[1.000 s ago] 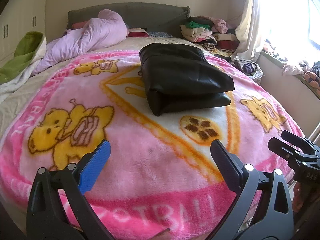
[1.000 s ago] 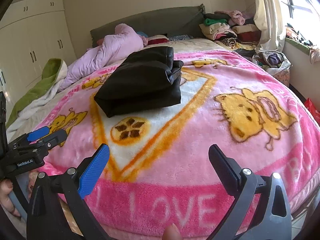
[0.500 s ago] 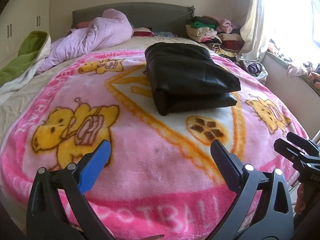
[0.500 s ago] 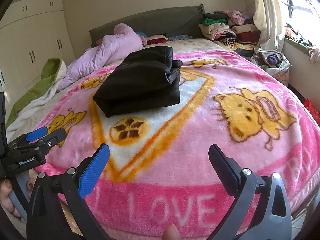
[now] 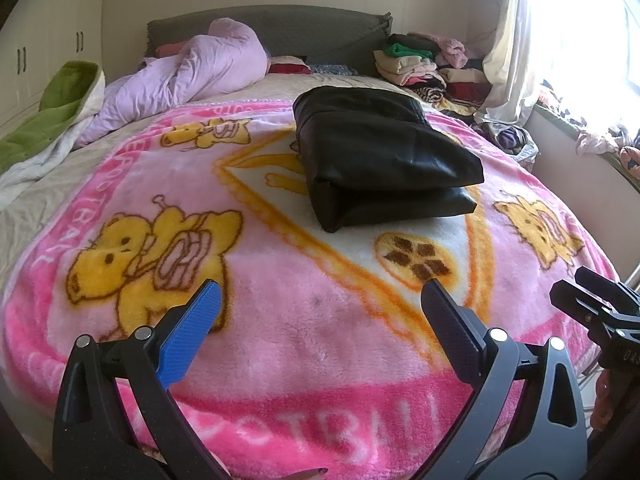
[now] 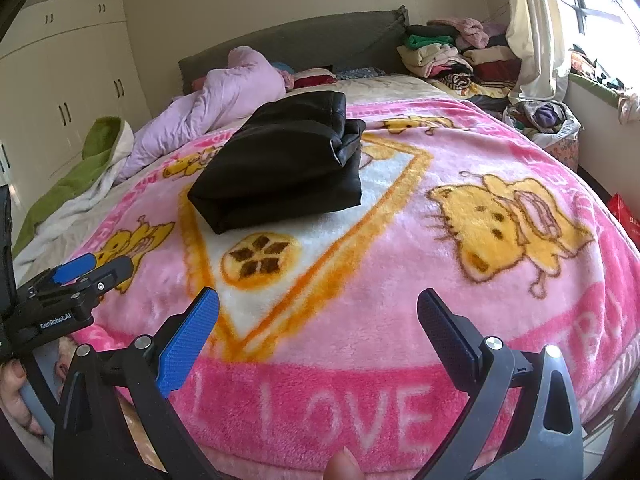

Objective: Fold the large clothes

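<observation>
One folded black garment lies lengthwise toward the headboard.

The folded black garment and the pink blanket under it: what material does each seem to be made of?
The folded black garment looks like leather or imitation leather: smooth, with a soft sheen and thick rounded folds; which of the two cannot be told. The pink blanket looks like plush fleece: a fuzzy, matte pile with printed cartoon figures.

Left hand-held gripper: black frame, one blue ribbed finger pad, one black pad, silver screws; right hand-held gripper: identical build; white "GenRobot.AI" lettering on the left unit's side.
</observation>
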`<state>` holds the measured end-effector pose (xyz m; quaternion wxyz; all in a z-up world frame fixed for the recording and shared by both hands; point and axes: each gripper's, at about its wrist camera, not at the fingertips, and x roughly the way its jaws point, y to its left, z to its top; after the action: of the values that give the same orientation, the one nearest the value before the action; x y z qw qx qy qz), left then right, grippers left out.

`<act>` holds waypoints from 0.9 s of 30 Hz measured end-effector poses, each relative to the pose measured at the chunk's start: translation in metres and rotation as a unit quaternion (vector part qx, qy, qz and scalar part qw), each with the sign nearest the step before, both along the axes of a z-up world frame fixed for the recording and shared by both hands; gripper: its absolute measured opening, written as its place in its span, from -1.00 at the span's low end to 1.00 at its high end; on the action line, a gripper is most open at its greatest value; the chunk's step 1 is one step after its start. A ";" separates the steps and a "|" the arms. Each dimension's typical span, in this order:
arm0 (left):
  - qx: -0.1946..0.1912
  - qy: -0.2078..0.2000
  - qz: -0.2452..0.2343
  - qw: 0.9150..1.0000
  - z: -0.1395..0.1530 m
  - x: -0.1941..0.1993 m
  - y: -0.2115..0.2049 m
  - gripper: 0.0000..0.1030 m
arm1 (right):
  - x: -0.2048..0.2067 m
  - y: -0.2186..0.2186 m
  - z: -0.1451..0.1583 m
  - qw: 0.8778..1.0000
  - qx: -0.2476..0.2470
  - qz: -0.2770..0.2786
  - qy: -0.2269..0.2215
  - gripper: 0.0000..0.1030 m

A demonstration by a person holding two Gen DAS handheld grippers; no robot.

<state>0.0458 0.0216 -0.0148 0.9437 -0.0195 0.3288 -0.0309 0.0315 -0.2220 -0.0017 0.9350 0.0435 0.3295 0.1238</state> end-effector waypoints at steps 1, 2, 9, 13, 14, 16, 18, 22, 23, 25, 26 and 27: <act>0.001 0.000 0.001 1.000 0.000 -0.001 0.000 0.82 | 0.000 0.000 0.000 1.000 0.000 0.000 0.000 0.92; 0.000 0.000 0.001 1.000 0.001 -0.001 0.000 0.82 | -0.001 0.001 0.000 1.000 0.000 -0.001 -0.001 0.92; 0.001 0.000 0.003 1.000 0.001 -0.001 0.000 0.82 | 0.000 0.002 0.000 1.000 -0.001 -0.001 0.000 0.92; 0.001 -0.001 0.005 1.000 0.002 -0.001 0.001 0.82 | 0.000 0.003 -0.001 1.000 0.001 -0.001 0.003 0.92; 0.001 -0.001 0.005 1.000 0.002 -0.001 0.002 0.82 | 0.000 0.003 -0.001 1.000 0.000 -0.001 0.003 0.92; 0.001 -0.001 0.005 1.000 0.002 -0.001 0.002 0.82 | 0.000 0.003 -0.001 1.000 -0.001 0.000 0.003 0.92; 0.002 0.000 0.005 1.000 0.002 -0.001 0.002 0.82 | 0.000 0.003 -0.001 1.000 -0.001 -0.001 0.003 0.92; 0.002 -0.001 0.006 1.000 0.002 -0.002 0.002 0.82 | 0.000 0.003 -0.002 1.000 0.001 -0.002 0.005 0.92; 0.001 -0.001 0.005 1.000 0.002 -0.001 0.001 0.82 | 0.000 0.003 -0.002 1.000 0.001 -0.002 0.006 0.92; 0.002 -0.001 0.006 1.000 0.002 -0.001 0.001 0.82 | 0.000 0.002 -0.003 1.000 0.000 -0.002 0.006 0.92; 0.002 -0.001 0.005 1.000 0.002 -0.001 0.001 0.82 | 0.000 0.003 -0.003 1.000 0.000 -0.002 0.006 0.92; 0.002 -0.001 0.005 1.000 0.002 -0.001 0.001 0.82 | 0.000 0.002 -0.003 1.000 0.000 -0.002 0.006 0.92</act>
<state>0.0445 0.0229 -0.0127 0.9441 -0.0194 0.3283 -0.0251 0.0319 -0.2195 -0.0043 0.9332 0.0453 0.3350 0.1219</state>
